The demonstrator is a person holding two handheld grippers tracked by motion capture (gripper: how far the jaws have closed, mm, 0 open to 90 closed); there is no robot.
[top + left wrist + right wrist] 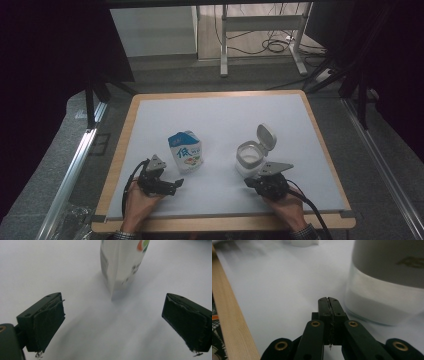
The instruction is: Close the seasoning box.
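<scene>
Left gripper (172, 184) sat low on the white table (220, 125), its 2 jaws spread wide, empty. Right gripper (248, 182) rested pinched tight on nothing. Just ahead stood the milk carton (186, 151) upright; right of it, the open-lidded jar (251, 154).

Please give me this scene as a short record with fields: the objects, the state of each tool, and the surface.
left tool: open, empty, aimed at the carton
right tool: shut, empty, beside the jar
carton: upright, blue and white, left of centre
jar: white, hinged lid flipped open
surface: white mat on wood-edged table
contact: neither tool touches an object
</scene>
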